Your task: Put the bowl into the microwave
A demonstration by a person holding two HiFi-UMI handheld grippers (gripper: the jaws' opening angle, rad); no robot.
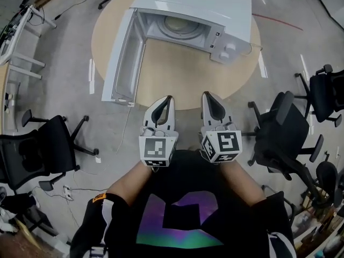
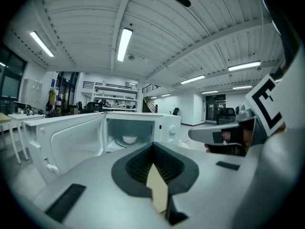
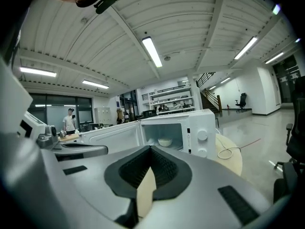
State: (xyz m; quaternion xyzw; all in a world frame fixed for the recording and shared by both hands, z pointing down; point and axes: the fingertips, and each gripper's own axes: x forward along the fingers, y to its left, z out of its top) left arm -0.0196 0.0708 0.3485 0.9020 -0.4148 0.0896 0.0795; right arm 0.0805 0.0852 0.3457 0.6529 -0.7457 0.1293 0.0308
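Note:
The white microwave (image 1: 215,9) stands on the round wooden table (image 1: 177,74) with its door (image 1: 124,63) swung wide to the left. A small white bowl (image 1: 180,24) sits on the turntable inside; it also shows in the left gripper view (image 2: 129,139) and the right gripper view (image 3: 165,141). My left gripper (image 1: 167,98) and right gripper (image 1: 207,94) hover side by side at the table's near edge, well short of the microwave. Both are shut with nothing in them, and both point toward the open cavity.
Black office chairs stand on the floor at the left (image 1: 48,149) and right (image 1: 285,133). A white cable (image 3: 226,151) lies coiled on the table right of the microwave. A person (image 3: 70,120) stands far off in the room.

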